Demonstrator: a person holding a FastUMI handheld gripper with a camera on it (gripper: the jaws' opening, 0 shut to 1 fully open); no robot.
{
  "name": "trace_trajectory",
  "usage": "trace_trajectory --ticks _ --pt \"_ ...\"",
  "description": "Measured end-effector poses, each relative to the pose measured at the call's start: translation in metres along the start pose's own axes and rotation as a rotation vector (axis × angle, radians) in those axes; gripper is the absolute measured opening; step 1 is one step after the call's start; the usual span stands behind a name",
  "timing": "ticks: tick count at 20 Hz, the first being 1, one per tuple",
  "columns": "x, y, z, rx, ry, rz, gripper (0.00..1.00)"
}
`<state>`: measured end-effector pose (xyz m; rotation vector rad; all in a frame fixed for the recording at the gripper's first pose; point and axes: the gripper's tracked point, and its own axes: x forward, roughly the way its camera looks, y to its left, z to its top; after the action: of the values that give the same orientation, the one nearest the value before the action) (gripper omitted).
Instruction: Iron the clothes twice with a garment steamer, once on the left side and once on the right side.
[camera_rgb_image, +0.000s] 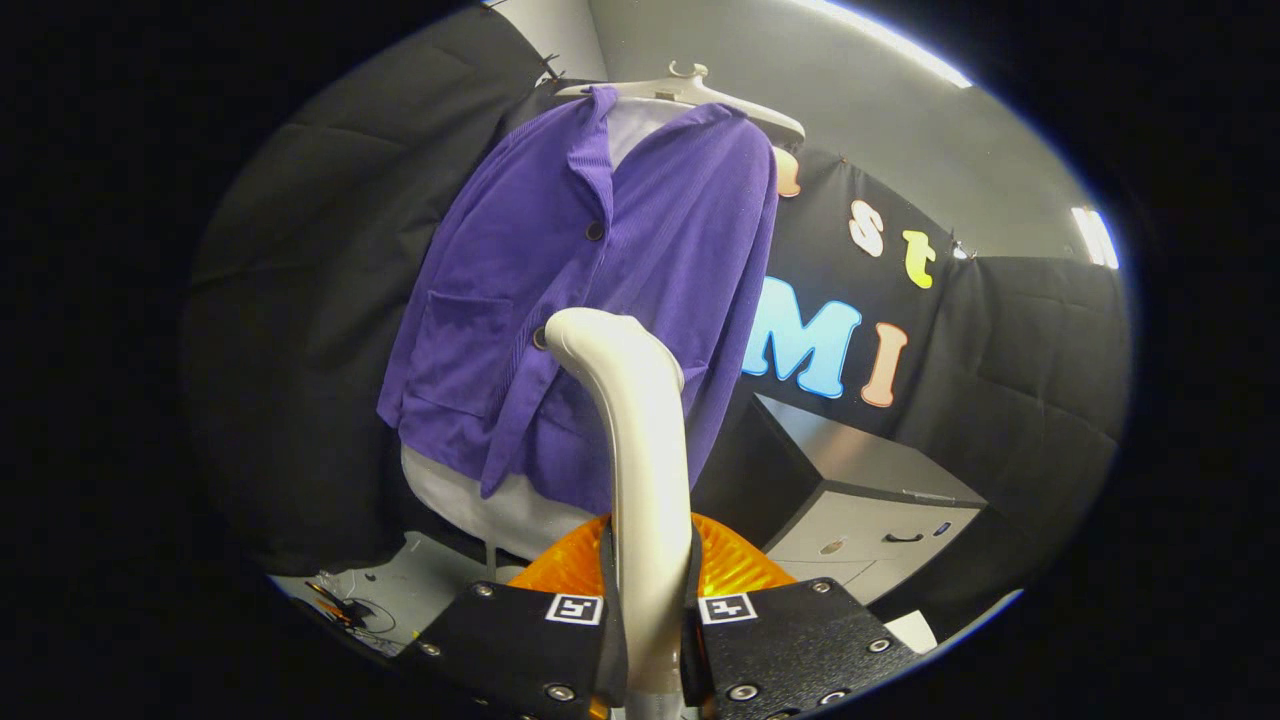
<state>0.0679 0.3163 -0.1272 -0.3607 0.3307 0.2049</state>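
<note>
1. Gripper (650, 640): both fingers are clamped on the cream-white curved plastic handle of the garment steamer (640, 470), which rises from between them and bends forward at its top toward the clothing. The steamer is thus already in hand.

2. Purple corduroy jacket (590, 290): the largest thing ahead of the fingers, hung over a white undergarment (480, 500) whose hem shows below it. It faces the camera with a patch pocket on one front panel and dark buttons down the middle. No fold, damp mark or smoothed strip tells one panel from the other, so whether either side has been steamed cannot be judged.

3. Steamer head: it stands in front of the jacket's lower middle, near the button line. Whether it touches the cloth cannot be told; no steam is visible.

4. Grey metal cabinet (870, 500): stands beyond the fingers, beside the jacket's lower edge, with a drawer handle on its front.

5. Orange ribbed part (735, 565): sits just ahead of the fingers, behind the handle's base.

6. White plastic hanger (690, 92): carries the jacket at the top, its hook above the collar.

7. Progress, as a judgement: grasp complete, steamer brought to the garment; both passes, left side and right side, must be counted as still to be shown.
</note>
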Motion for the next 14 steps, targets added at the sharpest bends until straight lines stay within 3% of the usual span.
trace_trajectory --ticks 8,14 --pt "-0.019 0.020 0.163 0.030 -0.285 0.039 0.20" --pt "0.004 0.053 0.255 -0.011 -0.415 0.031 0.20"
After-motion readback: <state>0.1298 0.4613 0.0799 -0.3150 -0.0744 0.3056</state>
